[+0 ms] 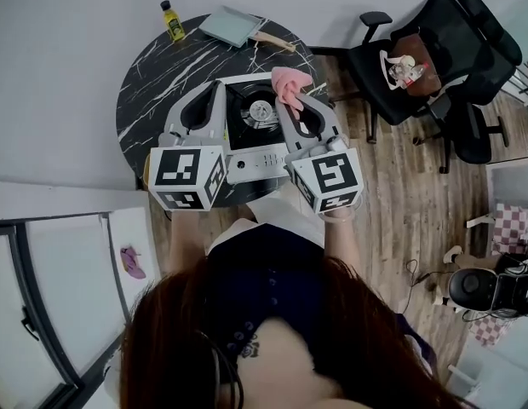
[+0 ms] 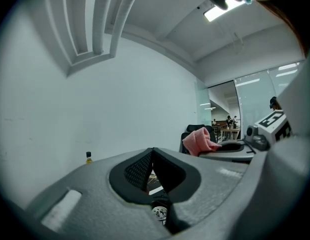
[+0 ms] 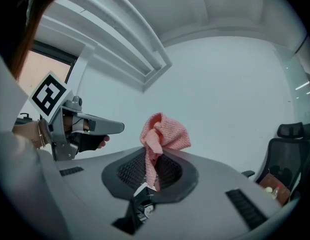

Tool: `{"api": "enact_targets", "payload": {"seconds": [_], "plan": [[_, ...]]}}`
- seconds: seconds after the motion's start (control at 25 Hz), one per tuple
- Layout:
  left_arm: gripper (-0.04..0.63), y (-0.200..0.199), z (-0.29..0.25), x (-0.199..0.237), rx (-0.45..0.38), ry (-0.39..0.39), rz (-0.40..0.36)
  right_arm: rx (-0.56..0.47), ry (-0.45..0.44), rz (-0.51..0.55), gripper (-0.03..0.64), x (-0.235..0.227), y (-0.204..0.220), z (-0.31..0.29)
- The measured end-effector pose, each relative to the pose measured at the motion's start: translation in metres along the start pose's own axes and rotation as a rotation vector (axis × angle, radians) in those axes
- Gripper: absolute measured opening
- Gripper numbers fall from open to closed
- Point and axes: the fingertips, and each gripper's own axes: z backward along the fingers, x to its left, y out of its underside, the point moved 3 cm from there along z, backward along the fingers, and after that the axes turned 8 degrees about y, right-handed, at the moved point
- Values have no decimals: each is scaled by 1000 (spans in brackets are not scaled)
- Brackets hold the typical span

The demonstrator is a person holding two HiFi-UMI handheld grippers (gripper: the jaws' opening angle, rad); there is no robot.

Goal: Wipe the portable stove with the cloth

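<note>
1. The portable stove (image 1: 252, 119) sits at the middle of the round black marble table (image 1: 153, 83), with its burner showing between the two grippers.
2. The pink cloth (image 1: 291, 85) is bunched over the stove's far right corner. Whether it touches the stove cannot be told.
3. The right gripper (image 3: 154, 156) has its jaws closed on the cloth (image 3: 163, 133), which is pinched at the tips, with a crumpled wad standing out beyond them.
4. The left gripper (image 2: 153, 150) is over the stove's left side. Its jaws meet at the tips with nothing between them.
5. A yellow bottle (image 1: 171, 20) stands at the table's far edge, near a flat grey board (image 1: 231, 25).
6. Black office chairs (image 1: 417, 66) stand on the wooden floor to the right.
</note>
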Motion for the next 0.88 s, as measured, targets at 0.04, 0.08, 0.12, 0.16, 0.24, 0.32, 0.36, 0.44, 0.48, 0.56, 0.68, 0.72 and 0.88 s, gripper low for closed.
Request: {"api": "enact_targets", "payload": {"seconds": [0.04,0.08,0.12,0.16,0.24,0.32,0.36,0.44,0.48,0.56,0.68,0.72,0.88], "plan": [[12,0,-3,4,2,-3,3,1,-13,23,38,0,2,-7],[12,1,-6,7,4,-6,5,4,-25,49,38,0,3,-13],[12,2,-10,9,7,-8,6,6,-36,73,38,-1,5,-19],[12,3,-13,11,9,-11,6,9,-47,92,37,-1,7,-24],[12,4,-20,16,12,-17,10,17,-73,115,37,-2,12,-36],[12,6,-26,21,16,-26,18,30,-103,134,37,-2,18,-48],[12,7,-29,23,17,-30,21,36,-117,144,37,-1,21,-54],[12,9,-34,27,19,-37,25,43,-143,167,37,-3,26,-65],[12,10,-36,28,20,-40,27,44,-156,177,37,-4,28,-70],[12,13,-40,32,26,-50,33,48,-184,187,37,-7,30,-80],[12,19,-45,39,38,-70,45,56,-225,186,38,-13,34,-97],[12,21,-46,41,42,-77,48,61,-239,184,38,-15,36,-102],[12,24,-51,48,59,-103,62,73,-294,209,38,-22,41,-119]]}}
